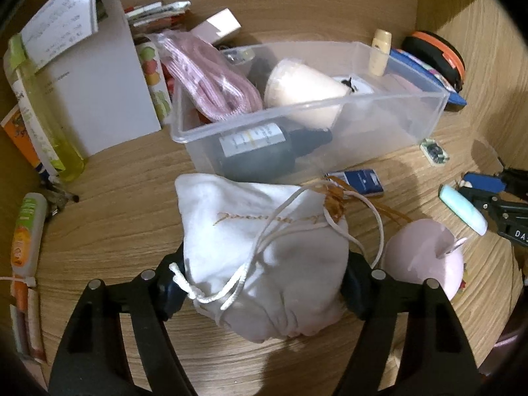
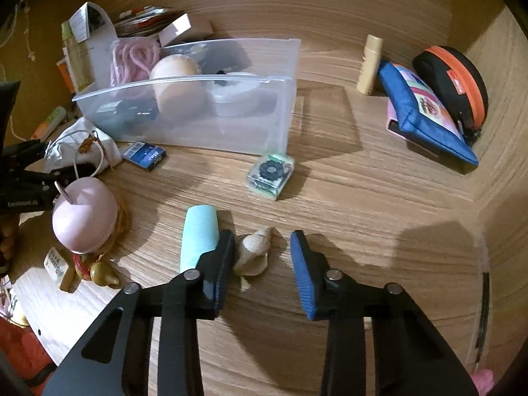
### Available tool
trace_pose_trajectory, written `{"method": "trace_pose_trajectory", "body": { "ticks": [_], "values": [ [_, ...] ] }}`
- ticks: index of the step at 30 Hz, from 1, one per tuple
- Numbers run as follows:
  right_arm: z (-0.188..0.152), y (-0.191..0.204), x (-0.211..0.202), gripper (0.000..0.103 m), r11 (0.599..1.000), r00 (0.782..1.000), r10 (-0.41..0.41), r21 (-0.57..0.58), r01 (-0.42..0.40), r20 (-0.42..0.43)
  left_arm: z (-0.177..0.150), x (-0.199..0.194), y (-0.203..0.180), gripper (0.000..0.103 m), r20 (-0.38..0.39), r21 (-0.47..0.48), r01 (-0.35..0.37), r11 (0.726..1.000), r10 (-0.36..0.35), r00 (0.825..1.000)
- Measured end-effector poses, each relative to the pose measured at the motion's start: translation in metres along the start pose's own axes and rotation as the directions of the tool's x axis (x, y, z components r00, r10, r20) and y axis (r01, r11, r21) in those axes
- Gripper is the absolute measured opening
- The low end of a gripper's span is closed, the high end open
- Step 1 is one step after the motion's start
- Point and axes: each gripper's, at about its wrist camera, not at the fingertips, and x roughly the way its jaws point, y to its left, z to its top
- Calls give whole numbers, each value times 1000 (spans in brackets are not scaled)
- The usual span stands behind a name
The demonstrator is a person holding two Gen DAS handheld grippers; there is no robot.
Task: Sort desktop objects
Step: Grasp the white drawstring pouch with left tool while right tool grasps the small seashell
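The white drawstring pouch [image 1: 264, 264] sits on the wooden desk [image 1: 132, 171] just in front of the clear plastic bin [image 1: 429, 99], and the left gripper [image 1: 264, 283] has it bracketed, one finger at each side of the cloth. The pads are hidden behind the fabric, so I cannot tell whether they press on it.

Over to the right gripper [image 2: 264, 264]: its jaws stand apart around a small pale seashell [image 2: 252, 254], which lies on the desk well in front of the bin. The left pad is touching the shell; the blue ribbed pad [image 2: 302, 274] on the other side is clear of it. Nothing is pinched.

A mint-green tube [image 2: 199, 234] lies just outside that left finger, beside the shell. A pink apple-shaped object [image 2: 84, 214] sits near the pouch, in front of the bin's left end. A small clear box with a dark flower pattern [image 2: 270, 175] rests at the bin's near right corner, and a little dark blue packet [image 2: 143, 155] lies against its front wall.

Inside the bin: a pink bundle of cord [image 1: 211, 76], a cream rounded object [image 1: 303, 89] and a dark bottle with a white label [image 1: 264, 148] on its side.
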Motion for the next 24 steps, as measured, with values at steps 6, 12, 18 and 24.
{"method": "trace_pose_trajectory", "body": {
  "ticks": [6,12,18,24],
  "values": [
    [-1,1,-1,17,1000,1000,12,11,-12,3,-3,-19,7,75,83,-37,-53,998,56,995],
    [0,-1,-9,17,999,999,18,46,-20,36,-1,-38,16,75,143,-66,-60,996,69,987],
    [5,5,-27,17,998,996,26,53,-31,88,3,-57,23,75,200,-88,-50,995,67,978],
    [14,17,-50,17,998,985,40,40,-47,167,12,-74,28,75,256,-92,-48,995,71,964]
  ]
}}
